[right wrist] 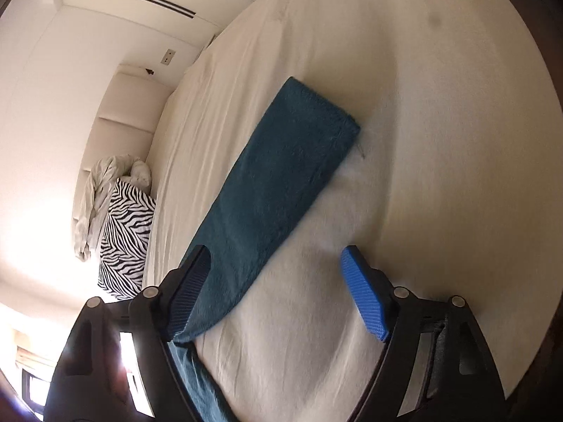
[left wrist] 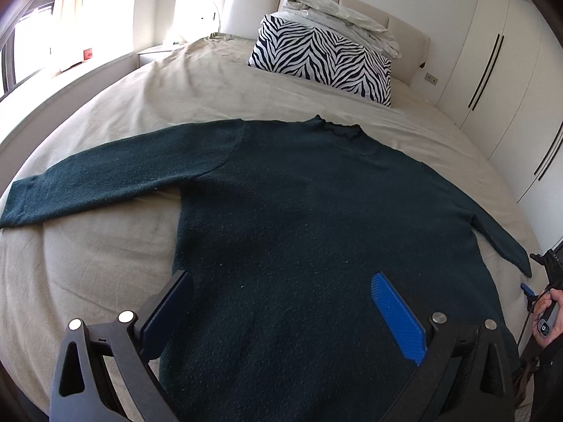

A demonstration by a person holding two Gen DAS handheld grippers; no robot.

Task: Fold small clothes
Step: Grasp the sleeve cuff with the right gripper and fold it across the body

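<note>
Left wrist view, left to right. A dark green sweater (left wrist: pixel 288 211) is lying flat on the beige bed sheet (left wrist: pixel 116 105), neck toward twelve o'clock. One sleeve (left wrist: pixel 88 183) is stretching out toward nine o'clock; the other is running off toward four o'clock. The left gripper (left wrist: pixel 281 309) is hovering over the sweater's lower body at six o'clock, jaws released and spread wide, nothing grasped. A zebra-print pillow (left wrist: pixel 323 59) is sitting at one o'clock against the headboard, with a crumpled white duvet (left wrist: pixel 337 17) on top. White wardrobe doors (left wrist: pixel 499 81) are standing at two o'clock. A person's hand (left wrist: pixel 549 313) is gripping a handle at the four o'clock edge.

Right wrist view, left to right. The pillow is showing at eight o'clock. The sweater's other sleeve (right wrist: pixel 278 183) is lying flat on the sheet, cuff toward one o'clock. The right gripper (right wrist: pixel 274 292) is standing at six o'clock, jaws released; the sleeve is passing just beside the left-hand finger, ungrasped.
</note>
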